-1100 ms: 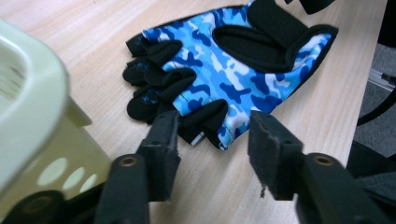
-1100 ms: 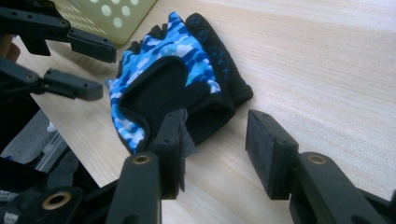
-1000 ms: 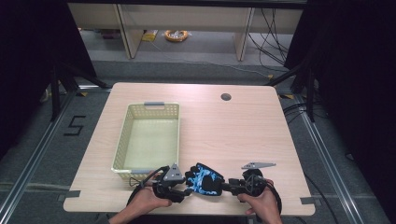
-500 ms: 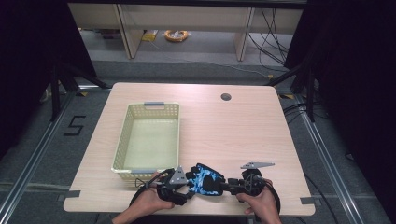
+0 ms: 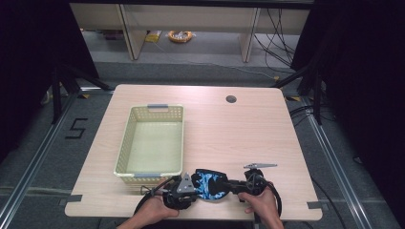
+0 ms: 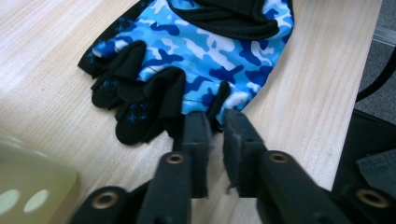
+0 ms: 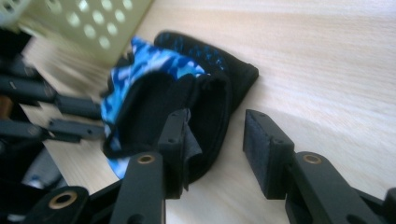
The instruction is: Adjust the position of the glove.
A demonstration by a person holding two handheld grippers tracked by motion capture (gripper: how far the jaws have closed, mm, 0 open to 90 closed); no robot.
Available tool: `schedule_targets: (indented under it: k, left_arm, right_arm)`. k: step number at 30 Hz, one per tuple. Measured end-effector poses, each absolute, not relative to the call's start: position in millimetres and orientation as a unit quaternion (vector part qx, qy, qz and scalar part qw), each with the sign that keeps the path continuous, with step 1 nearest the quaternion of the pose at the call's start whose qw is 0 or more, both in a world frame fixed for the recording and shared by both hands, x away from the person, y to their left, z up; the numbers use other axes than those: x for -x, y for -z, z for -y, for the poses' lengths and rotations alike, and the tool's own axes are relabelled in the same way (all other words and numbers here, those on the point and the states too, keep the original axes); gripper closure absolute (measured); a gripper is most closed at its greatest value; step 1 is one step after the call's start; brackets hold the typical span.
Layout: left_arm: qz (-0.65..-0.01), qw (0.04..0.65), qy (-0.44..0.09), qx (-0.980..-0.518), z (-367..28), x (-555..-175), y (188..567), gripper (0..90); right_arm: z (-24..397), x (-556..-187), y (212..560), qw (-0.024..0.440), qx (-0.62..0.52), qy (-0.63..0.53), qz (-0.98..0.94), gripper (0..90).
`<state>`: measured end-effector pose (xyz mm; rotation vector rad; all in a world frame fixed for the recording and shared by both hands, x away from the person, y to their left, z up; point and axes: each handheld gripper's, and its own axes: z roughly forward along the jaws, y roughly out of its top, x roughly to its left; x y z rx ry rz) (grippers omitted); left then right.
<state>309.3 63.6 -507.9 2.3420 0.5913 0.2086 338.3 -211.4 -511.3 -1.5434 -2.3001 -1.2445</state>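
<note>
Glove (image 5: 208, 185) not yet lifted, both hand-held grippers at its ends.
High view: it lies on the tabletop (image 5: 239, 133) just beside the empty basket (image 5: 152, 143). Left gripper view: your left hand-held gripper (image 6: 214, 140), jaws just closing, nips a fingertip of the blue camouflage glove. Right gripper view: your right hand-held gripper (image 7: 215, 149) is spread, one jaw inside the black cuff.

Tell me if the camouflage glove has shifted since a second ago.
No. In the high view the glove lies at the same spot just right of the basket's near corner, between the two grippers.
</note>
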Motion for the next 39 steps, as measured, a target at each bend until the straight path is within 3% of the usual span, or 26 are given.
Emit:
schedule_targets:
  k: [1, 6, 13, 39]
  left_arm:
    - [-0.225, 0.35, -0.079, -0.906, -64.4, -310.2, 507.8, 81.6]
    - [-0.23, 0.354, -0.079, -0.903, -63.9, -309.6, 508.3, 83.9]
    - [-0.225, 0.355, -0.086, -0.903, -64.3, -308.9, 508.3, 86.6]
    - [-0.237, 0.379, -0.104, -0.888, -72.0, -306.8, 495.7, 88.3]
  right_arm:
    - [209.7, -338.1, 511.1, 0.073, 0.524, 0.413, 0.741, 62.7]
    - [208.9, -345.8, 517.3, 0.063, 0.508, 0.43, 0.743, 68.3]
    - [201.5, -347.3, 520.0, 0.07, 0.487, 0.443, 0.75, 84.8]
    - [209.3, -331.4, 496.7, 0.056, 0.481, 0.514, 0.708, 86.9]
